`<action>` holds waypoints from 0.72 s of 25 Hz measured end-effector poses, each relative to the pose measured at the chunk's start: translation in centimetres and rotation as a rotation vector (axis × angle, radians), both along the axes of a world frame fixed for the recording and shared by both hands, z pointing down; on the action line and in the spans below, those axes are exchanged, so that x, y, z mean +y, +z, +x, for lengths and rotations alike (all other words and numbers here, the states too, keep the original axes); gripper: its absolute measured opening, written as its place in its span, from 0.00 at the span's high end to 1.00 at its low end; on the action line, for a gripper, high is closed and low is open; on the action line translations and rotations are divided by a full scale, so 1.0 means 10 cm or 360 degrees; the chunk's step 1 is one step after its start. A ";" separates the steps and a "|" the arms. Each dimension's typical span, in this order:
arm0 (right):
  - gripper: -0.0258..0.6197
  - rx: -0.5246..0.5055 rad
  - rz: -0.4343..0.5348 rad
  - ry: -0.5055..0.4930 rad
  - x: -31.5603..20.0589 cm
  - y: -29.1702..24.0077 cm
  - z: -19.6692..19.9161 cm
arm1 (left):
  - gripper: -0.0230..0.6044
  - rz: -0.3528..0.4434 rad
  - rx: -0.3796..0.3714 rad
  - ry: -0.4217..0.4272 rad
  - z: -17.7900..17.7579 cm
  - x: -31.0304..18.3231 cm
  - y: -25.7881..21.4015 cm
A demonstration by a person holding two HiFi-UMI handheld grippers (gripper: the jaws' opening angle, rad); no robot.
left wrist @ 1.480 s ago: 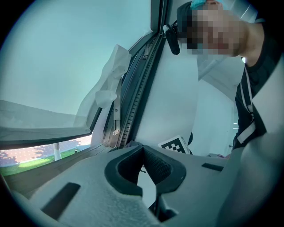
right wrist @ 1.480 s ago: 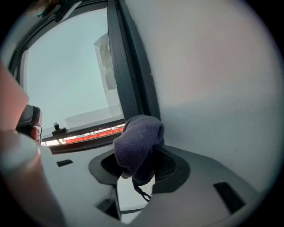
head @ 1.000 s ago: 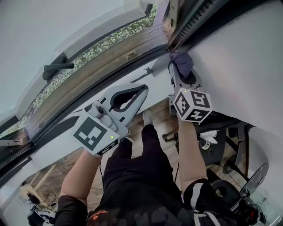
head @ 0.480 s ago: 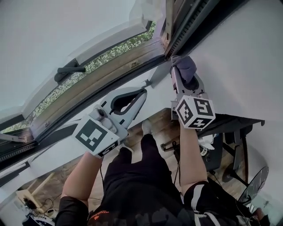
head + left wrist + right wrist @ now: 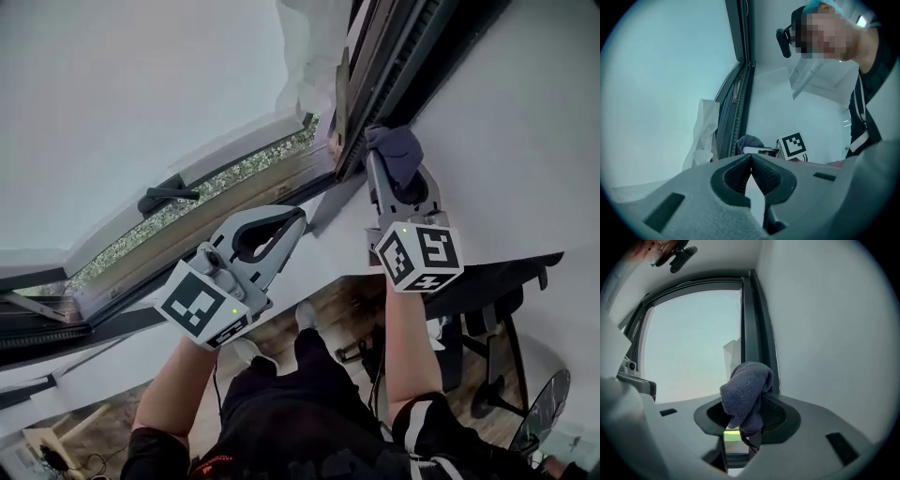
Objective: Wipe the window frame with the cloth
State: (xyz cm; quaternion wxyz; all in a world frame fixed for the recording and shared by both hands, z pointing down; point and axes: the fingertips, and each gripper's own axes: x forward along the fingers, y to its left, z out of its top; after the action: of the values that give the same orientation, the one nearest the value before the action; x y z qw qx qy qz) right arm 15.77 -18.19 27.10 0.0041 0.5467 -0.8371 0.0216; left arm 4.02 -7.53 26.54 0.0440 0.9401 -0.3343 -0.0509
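Right gripper view: the blue-grey cloth (image 5: 747, 390) sits bunched between the jaws of my right gripper (image 5: 746, 420), which pinch its lower end while the loose fold stands above them in front of the dark window frame (image 5: 754, 319). From the head view, the cloth (image 5: 394, 150) is raised to the upright edge of the window frame (image 5: 375, 66), beside the white wall (image 5: 525, 141), with my right gripper (image 5: 386, 171) just below it. My left gripper (image 5: 291, 217) hangs lower and to the left, apart from the frame. Its jaws are pressed together tip to tip on nothing, as the left gripper (image 5: 751, 161) view confirms. A dark window handle (image 5: 169, 197) shows beyond it.
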 end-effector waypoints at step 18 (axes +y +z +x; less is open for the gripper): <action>0.72 0.0371 0.0680 -0.0005 0.11 -2.28 -0.41 | 0.93 0.0328 0.0093 0.0049 -0.13 -0.07 -1.09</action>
State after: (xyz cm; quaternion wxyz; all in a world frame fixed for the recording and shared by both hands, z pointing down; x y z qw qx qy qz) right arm 11.64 -17.04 4.27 -0.0152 0.5325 -0.8174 -0.2193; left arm 2.77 -8.21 15.63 -0.0422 0.9428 -0.3113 -0.1117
